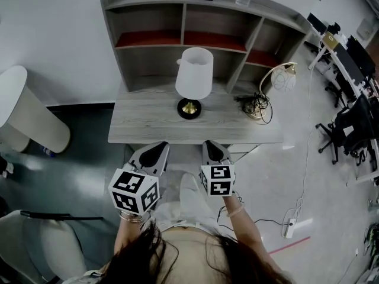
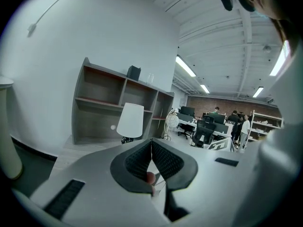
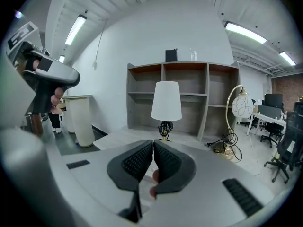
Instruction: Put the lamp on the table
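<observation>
Head view: I'm seeing the lamp (image 1: 193, 76) standing upright on the table (image 1: 148, 126), both grippers hovering just off its near edge. Left gripper view: the left gripper (image 2: 151, 148) is showing jaws pressed together, nothing between them. Right gripper view: the right gripper (image 3: 153, 150) is likewise closed and empty, with the lamp well ahead. I'm judging the placing done; next I'm only keeping clear.

Shows lamp (image 1: 193, 76) upright on table (image 1: 148, 128), before shelf unit (image 1: 148, 18); left gripper (image 1: 154, 151) and right gripper (image 1: 214, 150) at near edge, clear of lamp.
</observation>
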The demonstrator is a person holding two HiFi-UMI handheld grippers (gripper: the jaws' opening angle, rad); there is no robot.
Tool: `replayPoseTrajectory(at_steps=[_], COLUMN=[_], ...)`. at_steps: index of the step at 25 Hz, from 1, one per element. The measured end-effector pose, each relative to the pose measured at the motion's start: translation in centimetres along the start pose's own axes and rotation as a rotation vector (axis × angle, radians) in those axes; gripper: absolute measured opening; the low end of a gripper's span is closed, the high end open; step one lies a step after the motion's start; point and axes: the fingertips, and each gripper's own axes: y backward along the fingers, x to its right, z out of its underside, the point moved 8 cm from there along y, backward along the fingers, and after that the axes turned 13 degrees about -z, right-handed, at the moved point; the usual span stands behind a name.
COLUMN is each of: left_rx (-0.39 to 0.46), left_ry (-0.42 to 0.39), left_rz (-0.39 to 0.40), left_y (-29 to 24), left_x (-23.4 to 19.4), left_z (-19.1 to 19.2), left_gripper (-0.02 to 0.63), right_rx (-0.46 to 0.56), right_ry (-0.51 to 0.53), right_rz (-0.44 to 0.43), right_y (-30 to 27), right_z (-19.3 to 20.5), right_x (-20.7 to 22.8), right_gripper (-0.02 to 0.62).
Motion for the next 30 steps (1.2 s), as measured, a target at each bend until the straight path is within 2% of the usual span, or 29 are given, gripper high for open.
replayPoseTrajectory(at_steps=[11,19,30], left_rx=[0.012,0.013,0.022], left_ry=[0.044,0.05,0.079], left_rz=[-0.002,-0.011,-0.07], left_y=[1.7,2.0,2.9], left_x=[-0.1,-0.5,-3.3], left_z=[1.2,1.6,1.8], left_gripper=[0.011,0.011,0.011], right_rx=[0.001,-0.016,-0.033], right_ry=[0.04,0.062,0.095], right_rz=[0.005,-0.006,-0.042], right_y=[2.3,1.3,-1.2], right_z=[0.2,-0.1,-0.8], right_x=[-1.6,-1.8,-3.2], right_gripper=[0.027,0.027,0.026])
